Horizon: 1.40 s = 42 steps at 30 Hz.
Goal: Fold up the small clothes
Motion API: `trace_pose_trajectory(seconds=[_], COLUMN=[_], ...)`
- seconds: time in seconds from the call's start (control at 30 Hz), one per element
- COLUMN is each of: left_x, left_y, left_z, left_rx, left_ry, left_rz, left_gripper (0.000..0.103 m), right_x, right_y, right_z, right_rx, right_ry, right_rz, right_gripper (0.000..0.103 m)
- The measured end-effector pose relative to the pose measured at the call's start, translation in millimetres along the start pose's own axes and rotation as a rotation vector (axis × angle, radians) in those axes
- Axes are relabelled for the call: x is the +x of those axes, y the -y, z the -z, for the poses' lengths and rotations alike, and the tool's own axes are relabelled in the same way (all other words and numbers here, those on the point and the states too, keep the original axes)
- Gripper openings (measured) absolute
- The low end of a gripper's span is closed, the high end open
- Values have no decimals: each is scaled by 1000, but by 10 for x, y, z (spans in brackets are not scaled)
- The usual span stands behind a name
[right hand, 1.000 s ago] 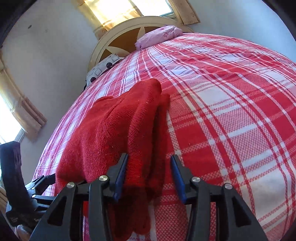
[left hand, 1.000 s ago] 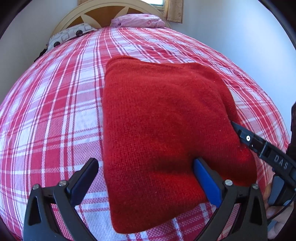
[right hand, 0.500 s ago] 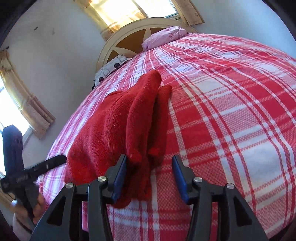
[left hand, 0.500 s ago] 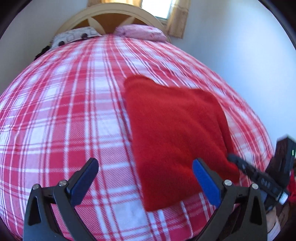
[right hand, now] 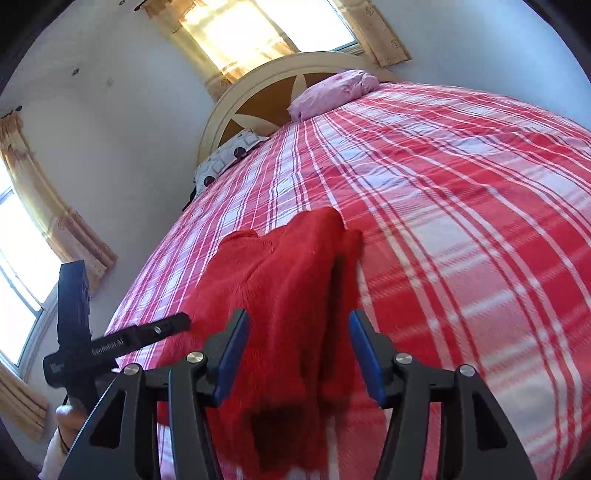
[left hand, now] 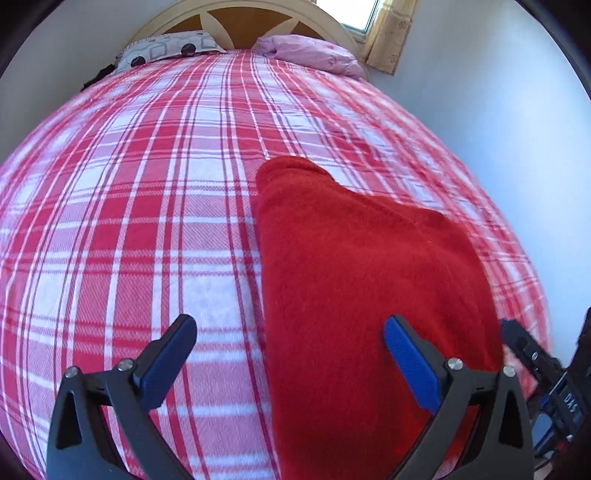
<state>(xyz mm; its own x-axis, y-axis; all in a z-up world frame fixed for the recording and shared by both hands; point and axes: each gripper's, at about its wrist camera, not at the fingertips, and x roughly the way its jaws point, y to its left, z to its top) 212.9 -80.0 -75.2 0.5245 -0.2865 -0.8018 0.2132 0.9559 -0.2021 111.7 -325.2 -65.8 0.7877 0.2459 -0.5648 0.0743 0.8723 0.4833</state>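
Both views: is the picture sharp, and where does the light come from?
Left wrist view: the red sweater looks soft and smeared, the bed bulges from the fisheye lens. Right wrist view: the plaid near the edge is streaked by blur; the window behind the headboard is glaring white.

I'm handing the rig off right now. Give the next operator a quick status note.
Left gripper: open, holding nothing, above the sweater's near left edge.
Right gripper: open, empty, over the sweater's near right edge.
Red sweater: lies folded in a compact stack on the plaid bedspread, near the foot of the bed.
Done: the fold looks complete.
Left: check edges, perhaps tidy the uneven right side.
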Motion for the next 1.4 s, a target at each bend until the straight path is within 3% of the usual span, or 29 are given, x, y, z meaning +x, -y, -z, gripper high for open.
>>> trace_pose_trajectory(seconds=[0.07, 0.13, 0.17, 0.3, 0.4, 0.5, 0.7, 0.93, 1.03, 1.17, 1.4], left_x=[114, 215, 270, 327, 323, 331, 372, 384, 369, 325, 326], left_y=[13, 25, 22, -81, -24, 48, 63, 58, 95, 193, 217], left_z=[-24, 2, 20, 63, 67, 65, 45, 35, 37, 43, 32], left_rx=[1, -2, -6, -66, -41, -10, 18, 16, 31, 73, 77], left_ry=[-8, -47, -65, -79, -71, -57, -53, -65, -72, -46, -41], left_rz=[1, 5, 10, 76, 57, 39, 40, 79, 140, 103, 86], left_gripper=[103, 103, 103, 103, 103, 103, 103, 93, 74, 70, 66], right_x=[127, 357, 440, 415, 413, 419, 432, 454, 459, 457, 421], right_y=[6, 59, 113, 141, 93, 67, 63, 144, 132, 100, 9], right_z=[-31, 2, 51, 136, 134, 140, 164, 158, 159, 160, 192], right_rx=[-12, -2, 21, 11, -11, -28, -12, 30, 24, 7, -42], right_ry=[-6, -67, -81, -36, -52, -64, -57, -58, -56, -56, -26], right_rz=[29, 60, 42, 31, 45, 31, 31, -4, -1, 14, 56], right_gripper=[62, 72, 74, 74, 74, 63, 59, 59, 59, 58, 46])
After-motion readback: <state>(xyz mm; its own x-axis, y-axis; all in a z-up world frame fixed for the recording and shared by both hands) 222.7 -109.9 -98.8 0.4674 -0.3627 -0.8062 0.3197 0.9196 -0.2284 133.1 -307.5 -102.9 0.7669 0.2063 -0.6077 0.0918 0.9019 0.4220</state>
